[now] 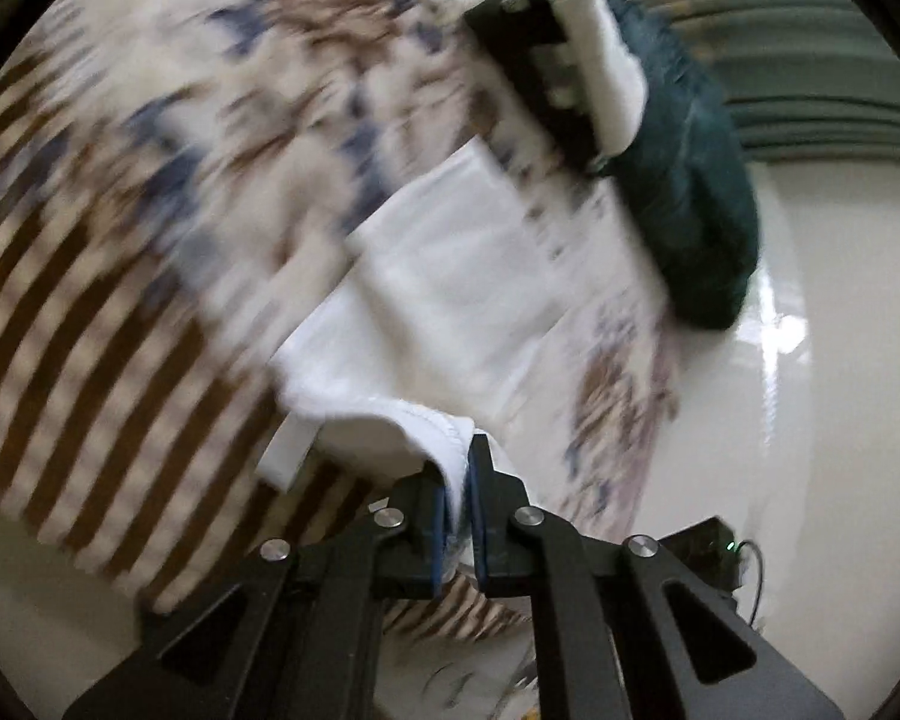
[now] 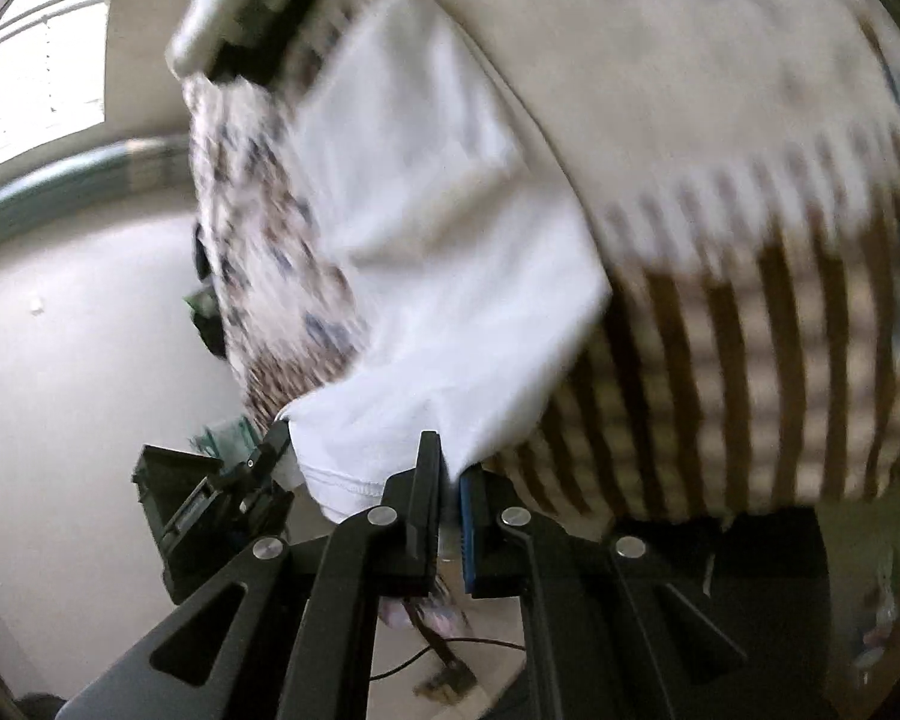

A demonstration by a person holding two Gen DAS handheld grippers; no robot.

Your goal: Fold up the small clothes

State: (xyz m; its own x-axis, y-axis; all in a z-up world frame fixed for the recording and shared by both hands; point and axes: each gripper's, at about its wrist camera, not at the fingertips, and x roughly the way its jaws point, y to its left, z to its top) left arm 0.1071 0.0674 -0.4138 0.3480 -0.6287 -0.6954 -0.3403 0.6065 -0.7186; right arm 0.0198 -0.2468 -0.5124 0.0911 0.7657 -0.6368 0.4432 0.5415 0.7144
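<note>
A small white garment (image 1: 444, 294) lies stretched over a patterned cloth, blurred by motion. My left gripper (image 1: 459, 462) is shut on its stitched hem at one corner. In the right wrist view the same white garment (image 2: 450, 276) hangs from my right gripper (image 2: 450, 468), which is shut on another hem corner. The other gripper shows at the top of each view, black with a white piece, in the left wrist view (image 1: 546, 54) and in the right wrist view (image 2: 252, 6).
A cloth with blue and brown print (image 1: 258, 90) and brown stripes (image 1: 90, 360) covers the surface under the garment. A dark green garment (image 1: 696, 180) lies at its far edge. A glossy white floor (image 1: 810, 390) lies to the right. A black box (image 2: 192, 516) sits low on the left.
</note>
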